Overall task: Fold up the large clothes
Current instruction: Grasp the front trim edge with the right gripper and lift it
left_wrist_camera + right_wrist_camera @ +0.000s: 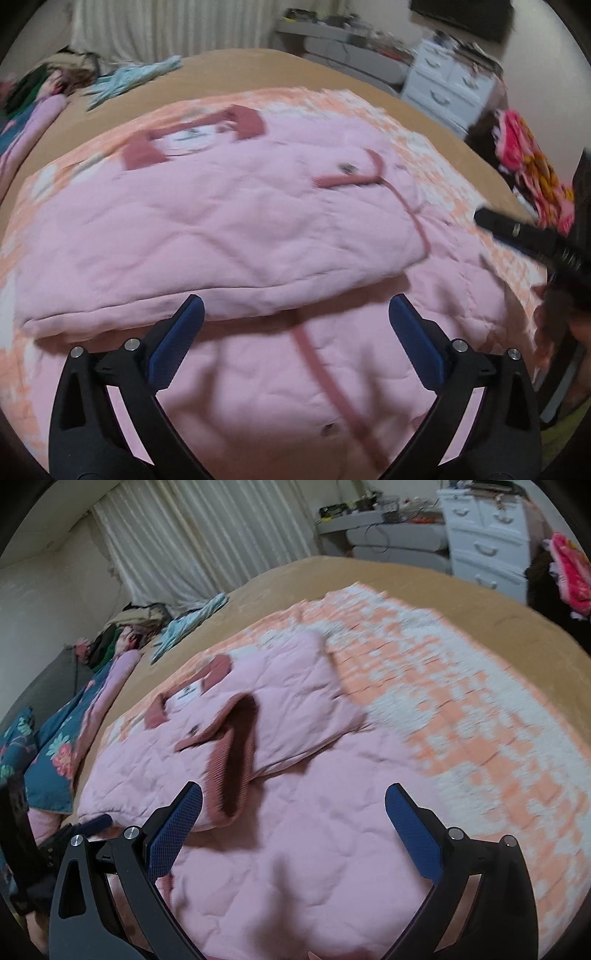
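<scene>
A pink quilted jacket (221, 221) with dark rose trim lies spread on an orange-and-white blanket (424, 155) on the bed. One side is folded across its body, and the rose collar (247, 122) is at the far end. My left gripper (295, 302) hovers open over the folded edge with nothing between its blue pads. In the right wrist view a sleeve with a rose cuff (236, 760) lies folded across the jacket (295, 849). My right gripper (294, 790) is open just above the fabric, the cuff by its left pad.
The tan bed (240, 70) extends beyond the blanket. A clothes pile (55, 77) and a light-blue garment (129, 79) lie at its far left, with a floral quilt (55, 753) on the left side. White drawers (447, 85) and bright pink fabric (532, 166) stand to the right.
</scene>
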Available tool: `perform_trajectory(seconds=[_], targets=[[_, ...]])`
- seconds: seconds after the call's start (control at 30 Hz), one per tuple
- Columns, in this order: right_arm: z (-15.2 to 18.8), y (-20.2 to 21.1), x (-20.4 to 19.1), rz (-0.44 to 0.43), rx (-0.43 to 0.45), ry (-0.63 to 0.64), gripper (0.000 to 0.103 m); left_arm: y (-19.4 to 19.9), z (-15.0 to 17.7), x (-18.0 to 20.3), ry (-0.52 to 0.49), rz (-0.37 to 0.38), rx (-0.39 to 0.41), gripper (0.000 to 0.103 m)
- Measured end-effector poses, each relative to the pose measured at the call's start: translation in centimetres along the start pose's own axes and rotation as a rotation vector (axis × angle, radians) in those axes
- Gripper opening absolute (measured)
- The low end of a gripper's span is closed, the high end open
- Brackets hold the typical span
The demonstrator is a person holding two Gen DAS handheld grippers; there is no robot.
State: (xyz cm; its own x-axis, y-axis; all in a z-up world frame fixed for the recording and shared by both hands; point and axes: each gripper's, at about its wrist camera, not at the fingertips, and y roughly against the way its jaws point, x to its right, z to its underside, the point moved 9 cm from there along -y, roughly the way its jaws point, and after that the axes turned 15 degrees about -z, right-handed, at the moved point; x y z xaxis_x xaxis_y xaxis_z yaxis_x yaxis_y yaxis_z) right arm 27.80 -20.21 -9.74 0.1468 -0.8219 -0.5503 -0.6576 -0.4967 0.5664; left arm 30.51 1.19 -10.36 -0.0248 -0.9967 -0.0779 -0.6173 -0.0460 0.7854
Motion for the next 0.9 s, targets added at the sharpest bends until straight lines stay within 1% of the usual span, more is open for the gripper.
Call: perform_trajectory(seconds=[0.13, 0.23, 0.27, 0.37, 0.43, 0.57, 0.6, 0.73, 0.77, 0.83, 0.87, 0.9], targets=[[1.3, -2.5, -2.4, -0.055, -0.057, 0.012, 0.099, 1.1, -0.6, -3.7, 0.069, -0.059, 0.023, 0.094], [2.2, -4.1, -3.7, -0.078, -0.092, 0.013, 0.099, 1.4, -0.7, -6.6, 0.12, -0.119, 0.024, 0.094], [2.4, -4.5, -4.1, -0.088, -0.098, 0.004, 0.099, 1.6, -0.5, -6.8, 0.06, -0.074, 0.025, 0.094], [2.7, -5.4, -4.9, -0.115, -0.109, -0.016, 0.099, 1.6, -0.6, -9.0, 0.104, -0.098, 0.029, 0.094], [2.8, -6.2, -5.1, -0.128, -0.115, -0.034, 0.099, 1.5, -0.6, -10.3, 0.136, -0.101, 0.024, 0.094], [2.6, -6.9, -5.1, -0.131, -0.11, -0.059, 0.098, 1.3, -0.4, -12.3, 0.171, -0.122, 0.023, 0.094], [2.6, -7.2, -5.0, -0.132, -0.107, -0.061, 0.097, 1.3, -0.3, -12.8, 0.183, -0.126, 0.021, 0.094], [2.4, -8.3, -4.6, -0.143, -0.118, -0.083, 0.079, 1.2, -0.1, -14.2, 0.217, -0.123, 0.024, 0.094], [2.4, -8.6, -4.5, -0.15, -0.119, -0.086, 0.077, 1.2, -0.1, -14.4, 0.222, -0.121, 0.023, 0.094], [2.5, -9.0, -4.7, -0.16, -0.12, -0.073, 0.065, 1.2, 0.0, -15.0, 0.231, -0.122, 0.024, 0.094], [2.5, -9.1, -4.8, -0.161, -0.119, -0.062, 0.061, 1.1, 0.1, -15.2, 0.235, -0.123, 0.023, 0.094], [2.6, -9.2, -5.0, -0.174, -0.118, -0.048, 0.045, 1.1, 0.2, -15.5, 0.243, -0.123, 0.022, 0.094]])
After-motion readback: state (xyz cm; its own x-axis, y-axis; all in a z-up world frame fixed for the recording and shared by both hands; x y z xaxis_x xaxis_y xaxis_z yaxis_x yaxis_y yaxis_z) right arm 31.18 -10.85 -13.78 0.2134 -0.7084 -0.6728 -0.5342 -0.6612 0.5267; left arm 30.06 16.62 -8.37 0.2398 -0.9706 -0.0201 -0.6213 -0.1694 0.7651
